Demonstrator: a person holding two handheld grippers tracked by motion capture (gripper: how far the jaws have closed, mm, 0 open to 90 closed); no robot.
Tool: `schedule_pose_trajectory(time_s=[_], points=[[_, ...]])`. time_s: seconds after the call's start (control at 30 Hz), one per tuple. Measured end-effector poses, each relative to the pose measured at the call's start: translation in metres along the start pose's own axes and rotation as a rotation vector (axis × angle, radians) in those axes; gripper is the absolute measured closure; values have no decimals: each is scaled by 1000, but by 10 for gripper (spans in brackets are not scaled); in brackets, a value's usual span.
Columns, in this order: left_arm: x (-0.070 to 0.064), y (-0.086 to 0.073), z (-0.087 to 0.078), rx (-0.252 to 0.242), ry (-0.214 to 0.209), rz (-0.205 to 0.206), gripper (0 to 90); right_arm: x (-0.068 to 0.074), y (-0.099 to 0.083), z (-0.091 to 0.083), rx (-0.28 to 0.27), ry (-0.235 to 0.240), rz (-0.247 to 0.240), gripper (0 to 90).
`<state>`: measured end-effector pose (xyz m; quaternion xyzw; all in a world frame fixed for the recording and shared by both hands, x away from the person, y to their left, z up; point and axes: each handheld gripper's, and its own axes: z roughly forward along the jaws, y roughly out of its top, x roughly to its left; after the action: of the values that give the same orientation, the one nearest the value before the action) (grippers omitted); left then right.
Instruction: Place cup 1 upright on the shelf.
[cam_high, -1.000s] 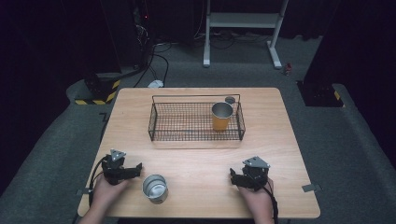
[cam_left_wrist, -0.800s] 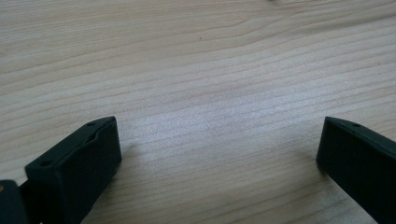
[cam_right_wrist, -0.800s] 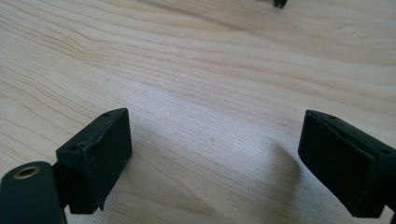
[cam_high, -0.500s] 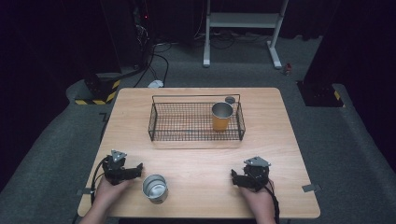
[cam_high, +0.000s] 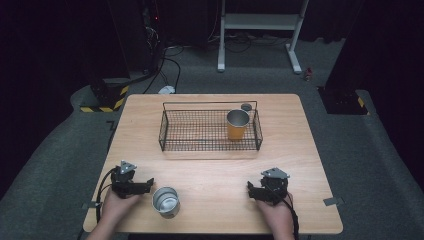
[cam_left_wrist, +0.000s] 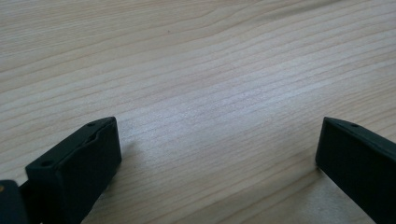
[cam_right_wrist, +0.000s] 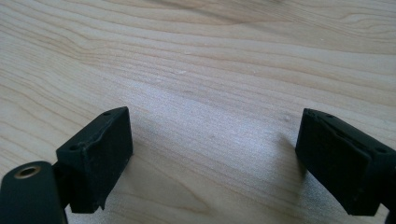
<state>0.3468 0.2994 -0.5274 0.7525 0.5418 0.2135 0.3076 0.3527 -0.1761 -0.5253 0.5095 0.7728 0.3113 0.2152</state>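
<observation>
High view is showing both hands resting at the near edge of the worktop (cam_high: 210, 165), each holding a tool. The left hand-held gripper (cam_high: 148, 185) is pointing sideways toward a silver metal cup (cam_high: 165, 201), which is standing upright with its mouth up, just beside the jaw tips and apart from them. In the left gripper view the two black jaws are standing wide apart with nothing but bare wood grain between them, so that tool is open and empty. The right hand-held gripper (cam_high: 250, 189) is lying well apart from the cup on the other side; the right gripper view is showing its jaws likewise spread over bare wood, holding nothing. The cup is appearing to be thin-walled metal: by judgement light, stiff, not fragile, but smooth and likely to slip or skate across the wood if nudged. A hold across the rim, one jaw inside and one outside, is looking more secure than a squeeze around the round body, which could roll out of flat pads. Farther back, near mid-worktop, a black wire basket (cam_high: 172, 142) is sitting with an orange cup (cam_high: 237, 126) standing upright in its right end. A small dark round object (cam_high: 246, 106) is lying just behind the basket; its nature cannot be told.
</observation>
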Motion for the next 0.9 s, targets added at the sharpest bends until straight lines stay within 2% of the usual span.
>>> schedule_pose_trajectory(time_s=[0.07, 0.17, 0.3, 0.5, 0.57, 0.7, 0.9], points=[[-1, 1, 0, -6, -9, 6, 6, 0, 0, 0, 0, 0, 0, 109], [-3, 2, -3, -42, -24, 18, 6, 0, 0, 0, 0, 0, 0, 109], [-3, 3, -5, -46, -39, 40, 6, 0, 0, 0, 0, -1, 1, 112], [-4, 5, -16, -97, -80, 27, 5, 0, 0, 0, -6, -2, 5, 125], [-4, 6, -18, -101, -94, 29, 5, 0, 1, 1, -4, 0, 7, 124], [-6, 8, -22, -108, -107, 33, 5, 0, 1, 1, -5, -1, 3, 125], [-10, 12, -31, -141, -103, 39, 5, 0, 1, 1, -6, -1, 3, 125]])
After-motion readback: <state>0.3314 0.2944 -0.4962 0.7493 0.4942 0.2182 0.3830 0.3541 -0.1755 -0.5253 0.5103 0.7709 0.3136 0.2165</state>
